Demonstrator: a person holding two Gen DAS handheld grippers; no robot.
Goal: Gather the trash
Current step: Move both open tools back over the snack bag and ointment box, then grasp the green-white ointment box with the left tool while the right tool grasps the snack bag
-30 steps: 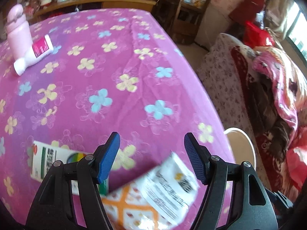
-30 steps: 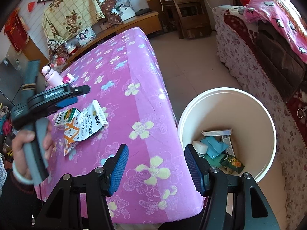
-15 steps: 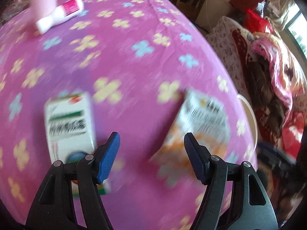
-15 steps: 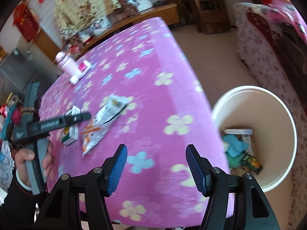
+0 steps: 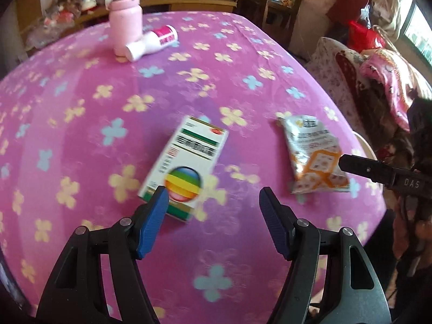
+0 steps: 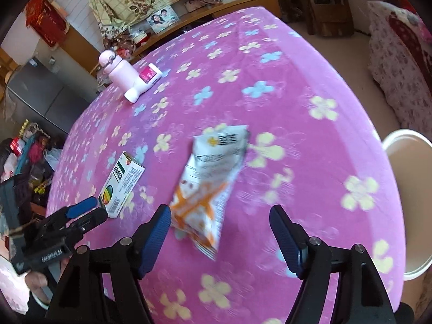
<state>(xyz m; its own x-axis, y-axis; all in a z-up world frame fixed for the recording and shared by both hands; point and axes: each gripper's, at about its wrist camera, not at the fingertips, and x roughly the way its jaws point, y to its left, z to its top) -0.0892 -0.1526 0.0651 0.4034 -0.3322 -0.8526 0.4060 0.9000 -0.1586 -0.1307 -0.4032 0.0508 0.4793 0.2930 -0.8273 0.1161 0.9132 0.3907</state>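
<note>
Since a second ago the wrapper (image 6: 210,186) has come from under the left gripper (image 5: 213,208) to the right gripper (image 6: 220,225), whose empty jaws are opening over it. The left gripper, jaws apart and empty, now hangs over the box (image 5: 186,167) at its 11 o'clock. The bin (image 6: 405,208) stands past the table (image 6: 310,81) edge at 3 o'clock; bare cloth lies toward 12.

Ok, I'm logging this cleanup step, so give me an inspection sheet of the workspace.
Surface: table under a pink flowered cloth.
Job's things: snack wrapper lying flat near the right gripper; carton with a rainbow ball print lying flat near the left gripper; white bin on the floor beside the table.
Clutter: pink bottle upright at the far end; white bottle with a pink label lying against it.
Grippers: left gripper open, empty, above the cloth by the carton; right gripper jaws opening, nothing gripped, the wrapper just ahead.
Cables: nothing seen.
Surroundings: sofa with bedding, wooden shelf with photos.
</note>
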